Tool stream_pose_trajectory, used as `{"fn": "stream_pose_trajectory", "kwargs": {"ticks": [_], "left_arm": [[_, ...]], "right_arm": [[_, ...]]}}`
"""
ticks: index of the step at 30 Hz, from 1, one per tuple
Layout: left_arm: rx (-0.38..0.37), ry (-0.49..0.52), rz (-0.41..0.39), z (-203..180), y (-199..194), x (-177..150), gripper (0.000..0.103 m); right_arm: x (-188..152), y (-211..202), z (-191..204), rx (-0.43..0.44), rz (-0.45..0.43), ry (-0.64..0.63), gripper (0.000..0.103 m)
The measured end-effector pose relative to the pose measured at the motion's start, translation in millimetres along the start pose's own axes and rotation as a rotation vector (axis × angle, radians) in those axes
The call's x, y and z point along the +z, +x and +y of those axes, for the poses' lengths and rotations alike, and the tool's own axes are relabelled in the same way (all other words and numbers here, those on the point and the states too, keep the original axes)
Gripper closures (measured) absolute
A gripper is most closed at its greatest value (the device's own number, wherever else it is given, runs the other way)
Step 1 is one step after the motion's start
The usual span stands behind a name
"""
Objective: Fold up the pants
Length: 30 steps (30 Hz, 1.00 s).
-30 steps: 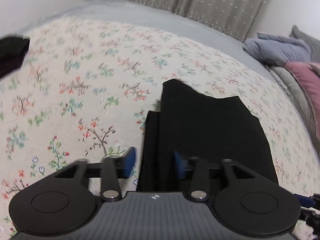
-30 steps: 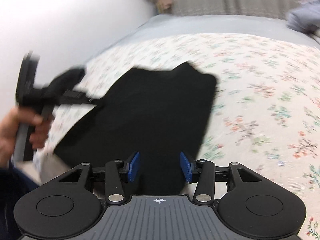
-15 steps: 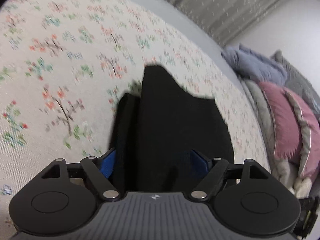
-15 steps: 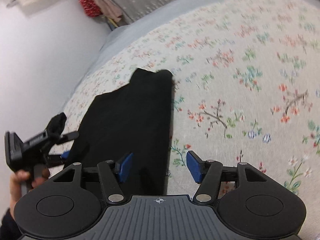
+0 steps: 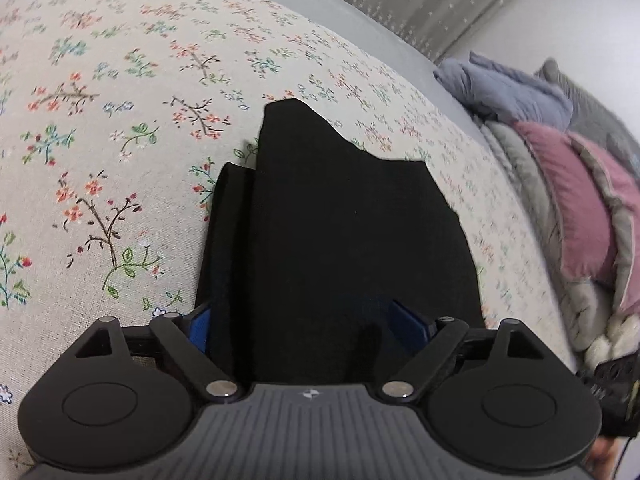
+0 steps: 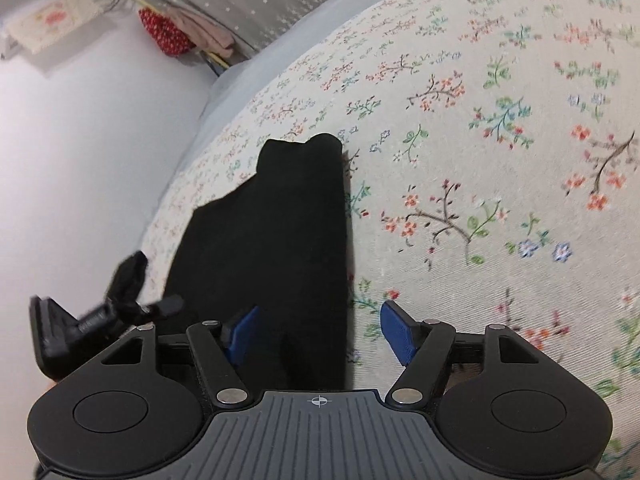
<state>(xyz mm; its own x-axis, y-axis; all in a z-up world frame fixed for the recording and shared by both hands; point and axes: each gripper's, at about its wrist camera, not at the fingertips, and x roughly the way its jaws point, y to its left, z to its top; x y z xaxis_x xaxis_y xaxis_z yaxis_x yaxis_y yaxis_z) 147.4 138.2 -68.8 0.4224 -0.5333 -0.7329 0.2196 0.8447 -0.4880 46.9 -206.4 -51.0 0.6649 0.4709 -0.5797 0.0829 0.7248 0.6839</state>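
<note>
left tongs point(image 5: 306, 322), right tongs point(image 6: 320, 330): both opening, gripping nothing | folded pants point(image 5: 336, 232): long axis pointing away, flat on bedspread point(image 5: 100, 140)

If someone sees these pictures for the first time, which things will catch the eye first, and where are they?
The black pants stand out first: a dark folded shape lying flat in the middle of the pale floral bedspread. Next come the blue pads of the left hand-held gripper and the right hand-held gripper, low in each view, their jaws opening over the pants' near edge. A pink pillow lies at the right.
</note>
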Motion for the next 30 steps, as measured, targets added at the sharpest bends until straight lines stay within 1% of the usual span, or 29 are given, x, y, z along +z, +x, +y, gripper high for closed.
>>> {"fn": "stream_pose_trajectory", "kwargs": {"ticks": [3, 6, 8, 13, 18, 24, 30], "left_arm": [[0.055, 0.067, 0.003, -11, 3, -5, 0.008], [0.119, 0.135, -0.001, -22, 5, -12, 0.008], [0.143, 0.153, -0.003, -26, 7, -14, 0.008], [0.141, 0.125, 0.004, -22, 5, -11, 0.014], [0.145, 0.134, -0.014, -23, 6, -14, 0.021], [0.152, 0.139, -0.034, -26, 7, -20, 0.023], [0.148, 0.131, -0.031, -27, 7, -19, 0.022]], "right_arm": [[-4, 5, 1, 0.034, 0.008, 0.011, 0.035], [-8, 11, 9, 0.033, 0.007, -0.033, 0.035], [-9, 16, 12, 0.038, 0.005, -0.048, 0.035], [-11, 27, 16, 0.05, -0.006, -0.058, 0.035], [-10, 33, 19, 0.059, -0.009, -0.054, 0.035], [-11, 39, 23, 0.066, -0.019, -0.063, 0.036], [-12, 41, 23, 0.07, -0.023, -0.058, 0.037]]}}
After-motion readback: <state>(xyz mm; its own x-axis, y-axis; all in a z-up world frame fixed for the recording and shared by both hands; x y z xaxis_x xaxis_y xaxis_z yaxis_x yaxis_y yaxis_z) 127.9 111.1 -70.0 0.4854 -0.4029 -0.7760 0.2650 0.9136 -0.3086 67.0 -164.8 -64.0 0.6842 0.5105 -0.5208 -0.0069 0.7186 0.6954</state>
